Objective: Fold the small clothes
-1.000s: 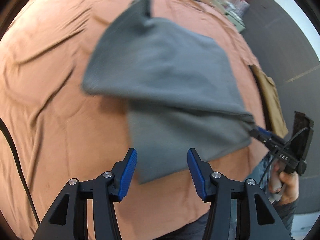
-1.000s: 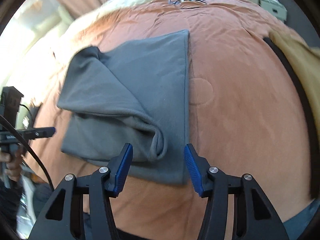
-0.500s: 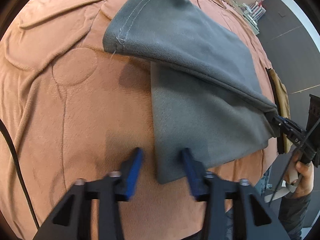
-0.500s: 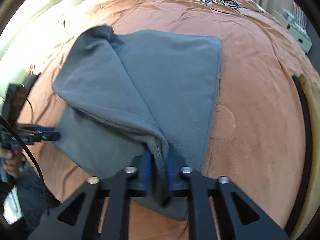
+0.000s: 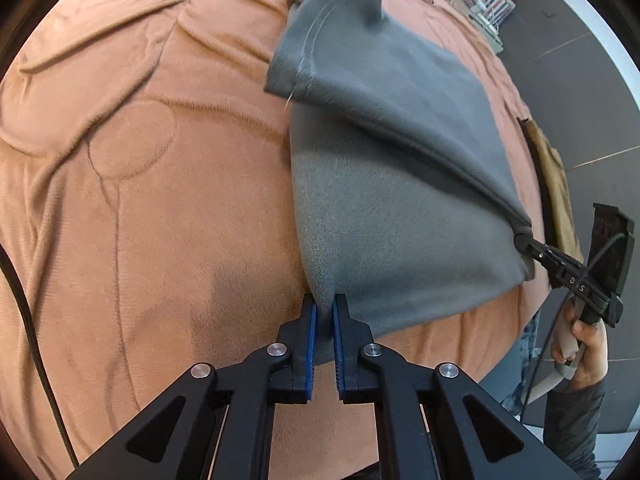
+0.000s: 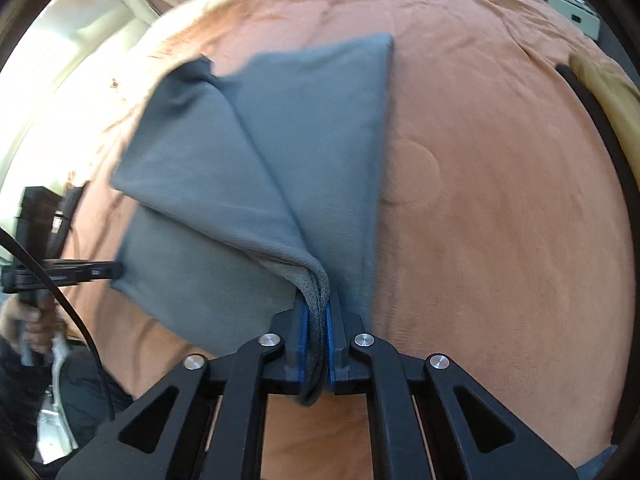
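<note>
The grey fleece garment [image 5: 384, 184] lies partly folded on the orange quilted bedspread [image 5: 132, 208], its upper layer doubled over in a diagonal flap.

At the left, the left gripper [image 5: 325, 310] has just been closing and is now clamped on the garment's near left corner, the blue pads [image 5: 310, 320] pinching only the tip of the cloth. That bite looks shallow; in my judgement a sharp pull could slide the corner out, and the fold would then collapse on that side.

Further right, the flap's stitched hem [image 5: 310, 68] stands loose and raised. If the corners are lifted unevenly, this loose layer may flop back or twist, spoiling the crease.

At the right, the right gripper [image 6: 318, 312] is clamped on the other near corner, where several layers [image 6: 316, 292] are bunched thick between its pads [image 6: 329, 328]. The risk here is the opposite: layers slipping against each other, so the edges come down misaligned.

Both corners are raised off the bedspread, so the cloth between them hangs taut. Pulling the hands apart too hard could stretch the fleece or drag the whole garment across the bed instead of folding it.
</note>
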`<state>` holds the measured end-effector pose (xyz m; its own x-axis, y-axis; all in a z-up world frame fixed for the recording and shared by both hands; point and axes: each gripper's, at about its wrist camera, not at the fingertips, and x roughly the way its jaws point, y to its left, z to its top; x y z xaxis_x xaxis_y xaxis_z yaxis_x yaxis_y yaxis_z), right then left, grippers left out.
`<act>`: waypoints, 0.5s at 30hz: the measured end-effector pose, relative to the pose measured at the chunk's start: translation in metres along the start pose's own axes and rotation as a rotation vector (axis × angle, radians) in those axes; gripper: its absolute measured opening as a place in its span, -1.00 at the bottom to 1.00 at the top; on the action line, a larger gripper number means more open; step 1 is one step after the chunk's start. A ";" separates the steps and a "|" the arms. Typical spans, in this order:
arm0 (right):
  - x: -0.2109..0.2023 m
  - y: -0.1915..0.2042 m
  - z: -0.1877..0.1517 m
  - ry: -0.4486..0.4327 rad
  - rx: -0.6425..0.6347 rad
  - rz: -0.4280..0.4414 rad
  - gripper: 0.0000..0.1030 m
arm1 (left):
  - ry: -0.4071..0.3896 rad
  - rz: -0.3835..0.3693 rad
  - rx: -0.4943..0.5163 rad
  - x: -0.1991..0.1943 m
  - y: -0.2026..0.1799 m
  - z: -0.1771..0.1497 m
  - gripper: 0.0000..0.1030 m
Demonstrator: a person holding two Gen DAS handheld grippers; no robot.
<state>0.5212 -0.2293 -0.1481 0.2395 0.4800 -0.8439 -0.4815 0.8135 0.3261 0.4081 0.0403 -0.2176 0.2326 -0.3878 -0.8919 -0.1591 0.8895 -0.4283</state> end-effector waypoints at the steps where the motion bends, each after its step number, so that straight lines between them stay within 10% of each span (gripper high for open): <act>1: 0.000 -0.001 -0.002 0.002 -0.001 -0.010 -0.86 | 0.000 -0.004 -0.001 0.000 -0.002 0.002 -0.81; 4: -0.008 0.002 -0.004 -0.001 -0.036 -0.052 -0.60 | 0.004 -0.031 -0.011 -0.004 0.001 0.004 -0.76; 6: -0.017 0.009 -0.005 -0.005 -0.079 -0.136 0.02 | -0.013 -0.031 -0.023 -0.011 0.005 0.007 -0.73; 15: -0.032 0.080 0.008 -0.072 -0.302 -0.168 0.08 | -0.110 -0.065 -0.096 -0.030 0.026 0.019 -0.73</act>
<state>0.4819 -0.1774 -0.0919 0.3902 0.3784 -0.8394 -0.6555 0.7544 0.0353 0.4151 0.0793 -0.1989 0.3483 -0.4104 -0.8428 -0.2296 0.8343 -0.5012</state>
